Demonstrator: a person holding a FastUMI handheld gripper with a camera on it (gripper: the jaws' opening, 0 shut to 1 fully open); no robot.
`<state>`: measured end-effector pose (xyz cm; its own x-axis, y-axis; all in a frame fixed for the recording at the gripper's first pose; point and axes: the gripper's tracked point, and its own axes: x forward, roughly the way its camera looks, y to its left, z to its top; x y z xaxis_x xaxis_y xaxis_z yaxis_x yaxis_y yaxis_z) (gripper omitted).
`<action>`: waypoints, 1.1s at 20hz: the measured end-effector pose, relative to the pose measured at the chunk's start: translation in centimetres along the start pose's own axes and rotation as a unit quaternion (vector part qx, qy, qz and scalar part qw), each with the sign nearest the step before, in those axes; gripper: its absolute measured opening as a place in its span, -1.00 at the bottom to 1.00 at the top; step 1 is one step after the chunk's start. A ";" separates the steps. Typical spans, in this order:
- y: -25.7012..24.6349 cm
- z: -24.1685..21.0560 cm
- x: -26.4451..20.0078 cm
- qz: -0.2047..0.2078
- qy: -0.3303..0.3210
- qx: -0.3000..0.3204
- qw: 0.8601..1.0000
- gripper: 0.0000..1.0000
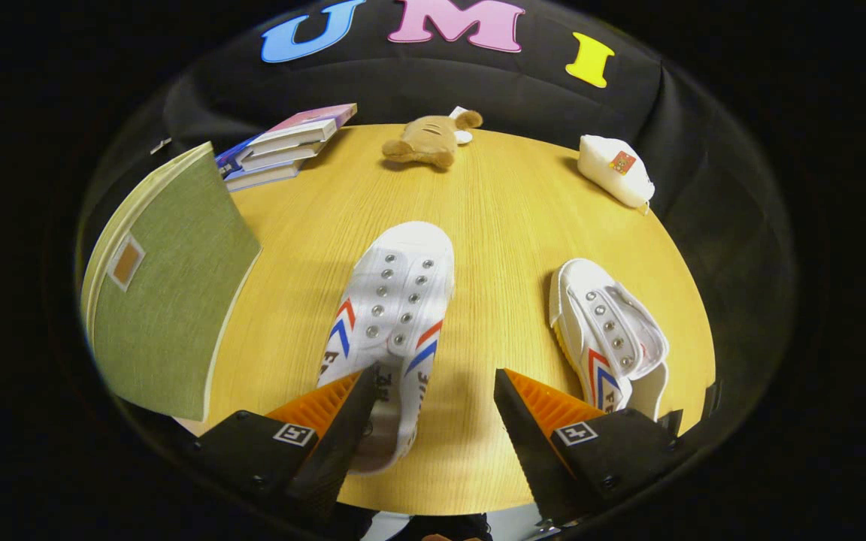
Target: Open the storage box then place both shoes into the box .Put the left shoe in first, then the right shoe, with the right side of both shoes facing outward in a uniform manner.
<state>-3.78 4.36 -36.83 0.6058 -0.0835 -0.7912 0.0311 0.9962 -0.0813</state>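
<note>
The tongs (433,409) stand spread wide, their two wedge-shaped fingers apart and pinching nothing, with ribbed inner faces turned toward each other. They hang above a round worktop (493,203) of pale wood with fine straight grain.

One white canvas shoe (395,315) lies just ahead of the left finger, its heel end tucked partly under that finger's tip and its rounded toe pointing away. It has two rows of metal eyelets with no laces and red and blue chevron stripes on both sides. Whether the finger touches it I cannot tell.

The second white shoe (610,338) lies beside and just beyond the right finger, apart from the first, turned at a slant with its tongue flopped open, the same eyelets and stripes, and a yellowish sole edge showing.

To the left of the left finger stands the storage box (170,285), a flat-sided form covered in green woven cloth with cream edging and a small tan label patch; its lid looks closed.

Far beyond the tongs lie a fanned stack of books (283,146), a brown plush toy (425,143) and a soft white pouch (617,180) of rounded shape.
</note>
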 end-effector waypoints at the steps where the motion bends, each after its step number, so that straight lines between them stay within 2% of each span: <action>1: 0.2 -0.1 0.6 0.010 0.009 0.003 1.000 0.98; 3: 1.3 -0.1 0.8 0.041 0.007 0.016 0.999 0.96; 5: 2.3 -0.3 0.7 0.081 0.003 0.023 0.996 0.52; 6: 2.8 -0.3 0.8 0.097 0.004 0.027 0.995 0.12; 8: 2.8 -0.4 0.8 0.104 0.017 0.036 0.994 -0.15; 9: 2.9 -0.4 0.8 0.112 0.025 0.041 0.993 -0.19; 12: 2.2 -0.3 1.0 0.121 0.028 0.074 0.989 -0.75; 14: 2.0 -0.3 0.8 0.130 0.032 0.117 0.984 -0.89; 15: 1.8 0.0 0.8 0.126 0.027 0.125 0.984 -0.89; 22: 4.0 3.4 -2.7 0.153 -0.007 0.122 0.981 -0.89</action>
<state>-2.58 8.68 -32.93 0.6266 0.2196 -0.7478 0.0344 0.9507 0.3081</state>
